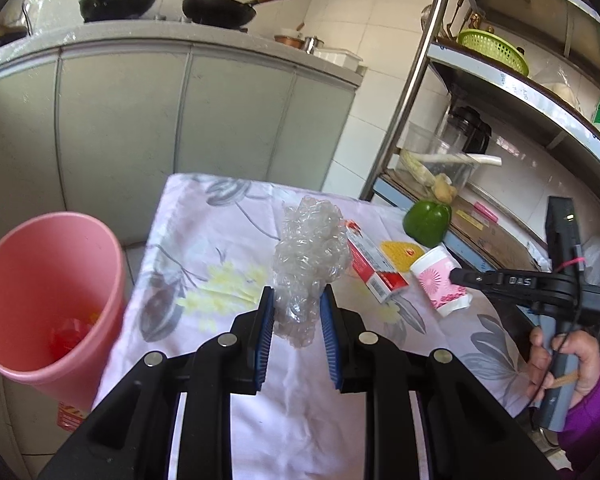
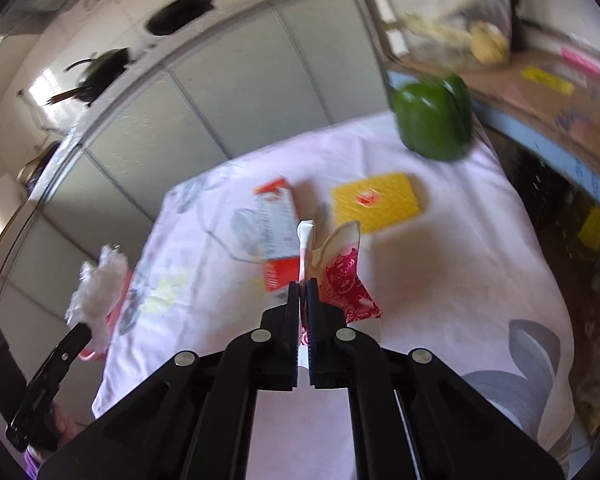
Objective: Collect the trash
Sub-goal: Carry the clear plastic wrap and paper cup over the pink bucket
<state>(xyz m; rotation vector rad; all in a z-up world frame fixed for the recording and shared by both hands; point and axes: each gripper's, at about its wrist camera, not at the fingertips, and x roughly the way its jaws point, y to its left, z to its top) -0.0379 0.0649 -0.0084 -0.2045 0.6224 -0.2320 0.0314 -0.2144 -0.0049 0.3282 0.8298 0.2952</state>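
My left gripper (image 1: 297,300) is shut on a crumpled wad of clear bubble wrap (image 1: 308,256), held above the table beside the pink bin (image 1: 52,292). The bin stands off the table's left edge with red scraps inside. My right gripper (image 2: 303,286) is shut on the rim of a squashed pink-and-white paper cup (image 2: 340,272); the cup also shows in the left wrist view (image 1: 440,276). A red-and-white carton (image 1: 374,268) and a yellow packet (image 2: 378,202) lie on the flowered tablecloth (image 1: 220,240).
A green bell pepper (image 2: 434,120) sits at the table's far right corner. A metal shelf rack (image 1: 500,92) with a green basket, jars and cardboard stands to the right. Grey cabinets (image 1: 140,120) with woks on the counter lie behind the table.
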